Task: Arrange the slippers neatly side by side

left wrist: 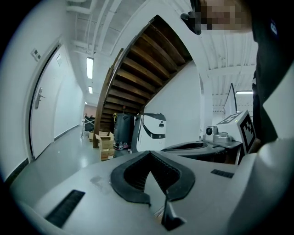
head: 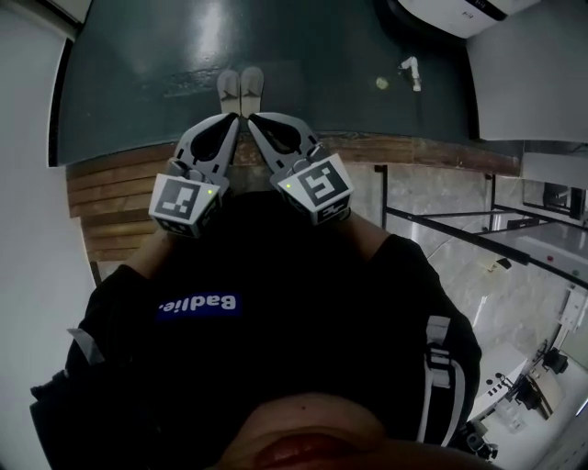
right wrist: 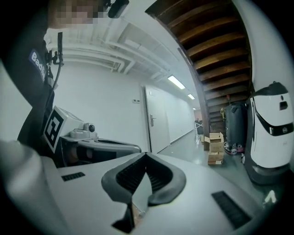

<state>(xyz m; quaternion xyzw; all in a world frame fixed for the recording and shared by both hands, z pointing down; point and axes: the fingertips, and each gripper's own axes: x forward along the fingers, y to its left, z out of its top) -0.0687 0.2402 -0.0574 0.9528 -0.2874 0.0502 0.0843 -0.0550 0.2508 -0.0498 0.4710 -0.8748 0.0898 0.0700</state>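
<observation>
Below the head camera only: paired slippers (head: pixel 241 90)

dark floor (head: pixel 138 73) lies open around the slippers (head: pixel 241 90), with a white machine (head: pixel 455 14) well right.

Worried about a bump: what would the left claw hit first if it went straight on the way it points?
Nothing close. The left claw, shut and empty, aims at the distant white machine; that looks like the first thing in line, though depth is unclear.

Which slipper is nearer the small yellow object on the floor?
The right slipper; the left slipper lies on its far side from the yellow object.
</observation>
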